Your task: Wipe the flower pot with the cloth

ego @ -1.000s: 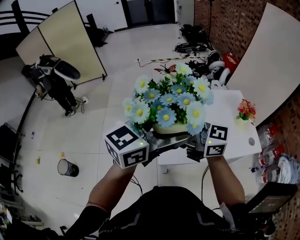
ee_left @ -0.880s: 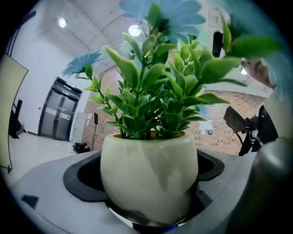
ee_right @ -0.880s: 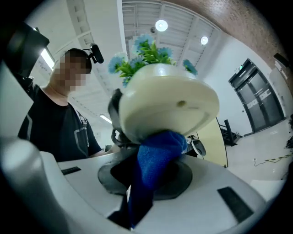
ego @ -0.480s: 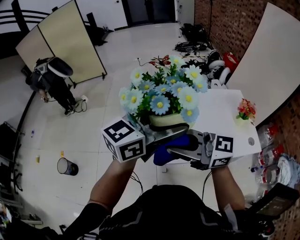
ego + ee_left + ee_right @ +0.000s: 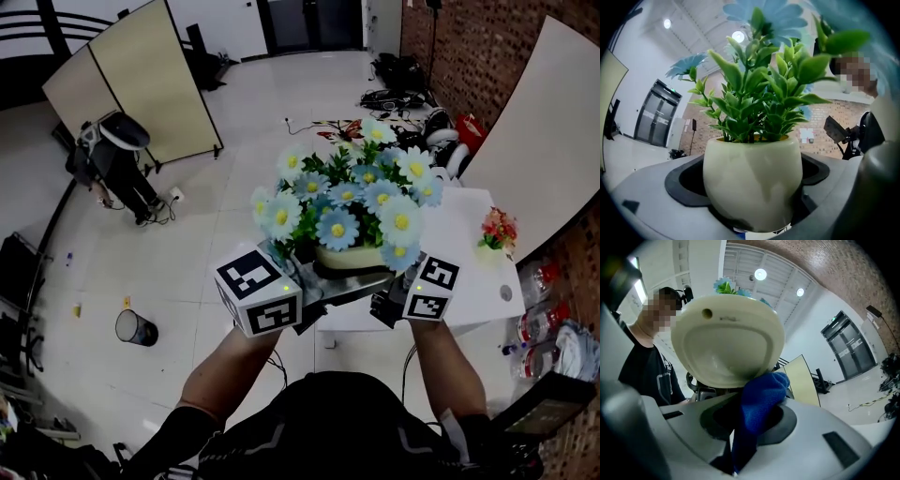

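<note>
Between the jaws of the left gripper (image 5: 309, 281) the flower pot (image 5: 752, 180) is held; its cream wall fills the gap, and the jaws are spread to the pot's width and closed against its two sides. The pot is carried upright, its long axis running up from these jaws into the green leaves (image 5: 759, 93) and blue flowers (image 5: 337, 228), and it appears to be held in the air above the white table (image 5: 464, 234). Just above and ahead of the jaws of the right gripper (image 5: 389, 300) the pot's underside is seen, with its drain hole (image 5: 708, 313). These jaws are pinched on the blue cloth (image 5: 759, 404), whose bunched end sticks out past them and is pressed to the pot's lower curve. The right gripper is judged the nearer for the wipe, which calls for a stroke across the base.
</note>
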Action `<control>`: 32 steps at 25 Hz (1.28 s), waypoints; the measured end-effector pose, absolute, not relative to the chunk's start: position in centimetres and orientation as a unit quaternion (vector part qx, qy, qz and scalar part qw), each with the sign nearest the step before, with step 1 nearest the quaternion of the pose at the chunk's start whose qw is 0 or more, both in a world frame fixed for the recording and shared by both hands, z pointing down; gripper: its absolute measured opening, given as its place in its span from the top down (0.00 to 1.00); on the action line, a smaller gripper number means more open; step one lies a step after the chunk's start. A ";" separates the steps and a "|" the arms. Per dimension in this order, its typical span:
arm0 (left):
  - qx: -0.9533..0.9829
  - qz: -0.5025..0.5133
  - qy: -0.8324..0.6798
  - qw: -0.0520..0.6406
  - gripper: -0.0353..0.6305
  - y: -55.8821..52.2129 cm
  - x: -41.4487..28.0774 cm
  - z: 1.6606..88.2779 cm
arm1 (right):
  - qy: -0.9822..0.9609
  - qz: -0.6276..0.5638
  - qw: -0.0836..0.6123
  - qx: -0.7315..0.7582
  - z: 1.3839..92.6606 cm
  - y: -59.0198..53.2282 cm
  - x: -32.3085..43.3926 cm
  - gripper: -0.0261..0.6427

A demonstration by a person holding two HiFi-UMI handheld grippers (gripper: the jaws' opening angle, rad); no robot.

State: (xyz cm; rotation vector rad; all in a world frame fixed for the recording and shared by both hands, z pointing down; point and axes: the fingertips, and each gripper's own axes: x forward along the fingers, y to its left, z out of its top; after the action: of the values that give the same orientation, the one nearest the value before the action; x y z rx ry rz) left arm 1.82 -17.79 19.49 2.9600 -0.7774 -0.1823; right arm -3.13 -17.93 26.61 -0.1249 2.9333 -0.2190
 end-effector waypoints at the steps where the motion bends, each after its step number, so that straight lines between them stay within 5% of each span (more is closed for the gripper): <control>1: 0.964 -0.058 -0.258 0.034 0.07 -17.9 1.7 19.5 | 0.992 -0.073 0.098 -0.035 26.6 -17.5 -3.3 0.85; 15: 0.956 -0.074 -0.281 0.044 0.07 -19.5 1.5 20.9 | 0.993 -0.043 0.096 0.049 27.5 -11.1 0.6 0.85; 24: 0.962 -0.066 -0.261 0.038 0.07 -18.7 1.6 20.1 | 0.985 -0.099 0.095 -0.104 28.0 -21.5 4.0 0.85; 32: 0.959 -0.055 -0.274 0.046 0.07 -19.6 1.5 21.2 | 0.993 -0.060 0.087 -0.048 25.7 -18.5 4.3 0.85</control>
State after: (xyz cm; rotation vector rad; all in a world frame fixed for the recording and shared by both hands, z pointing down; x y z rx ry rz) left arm 1.46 -19.65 21.20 2.9276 -0.8372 -0.1686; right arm 4.32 -18.52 25.73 -0.1436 2.9580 -0.1787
